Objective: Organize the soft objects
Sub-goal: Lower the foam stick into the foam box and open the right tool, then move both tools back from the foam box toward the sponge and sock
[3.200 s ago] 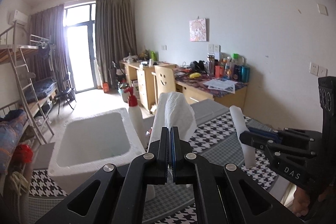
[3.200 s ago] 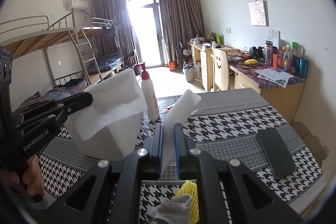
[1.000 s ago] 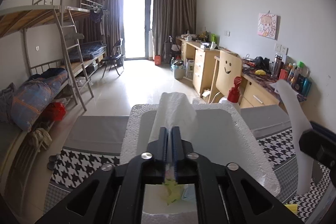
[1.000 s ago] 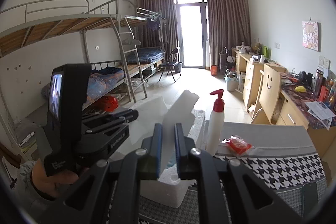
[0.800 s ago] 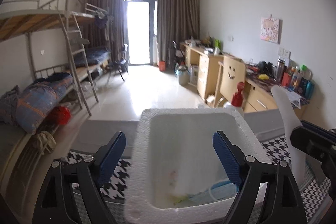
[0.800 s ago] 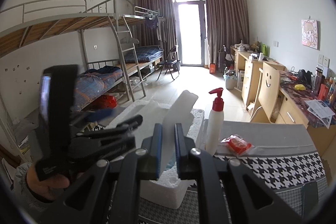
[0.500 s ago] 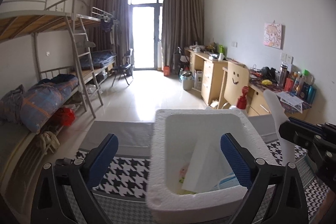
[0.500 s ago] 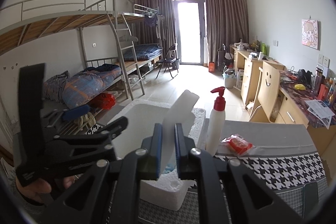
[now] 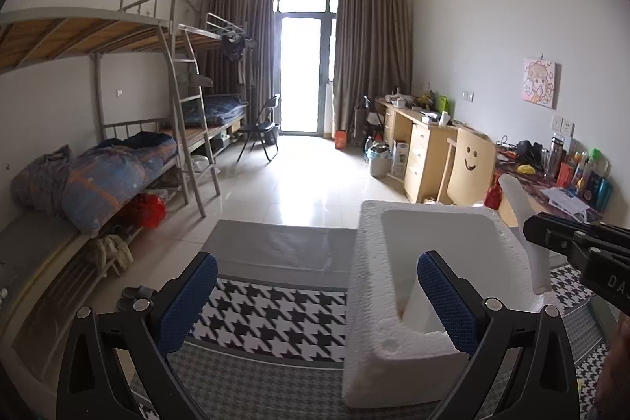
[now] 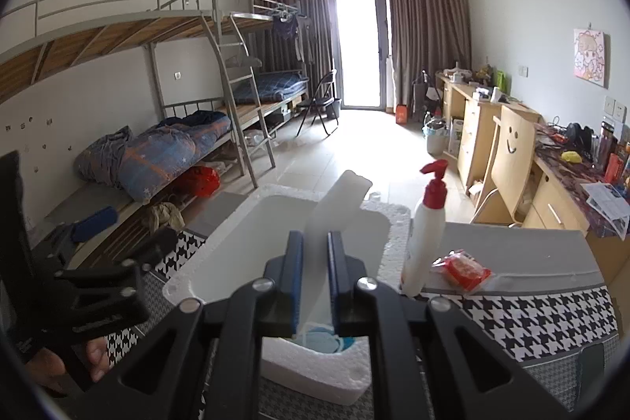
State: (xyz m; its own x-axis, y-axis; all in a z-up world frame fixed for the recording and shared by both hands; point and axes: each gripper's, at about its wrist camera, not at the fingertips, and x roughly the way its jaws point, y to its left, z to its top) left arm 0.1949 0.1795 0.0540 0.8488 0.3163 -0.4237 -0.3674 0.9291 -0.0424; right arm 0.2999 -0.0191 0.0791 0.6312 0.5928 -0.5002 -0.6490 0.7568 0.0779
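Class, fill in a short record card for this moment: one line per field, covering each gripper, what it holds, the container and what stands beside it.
Left gripper: open, holding nothing
Right gripper: shut on white foam sheet
Container: white foam box on the houndstooth table
Sheet position: above the box opening
Beside box: pump bottle with red top, upright
Near bottle: red packet
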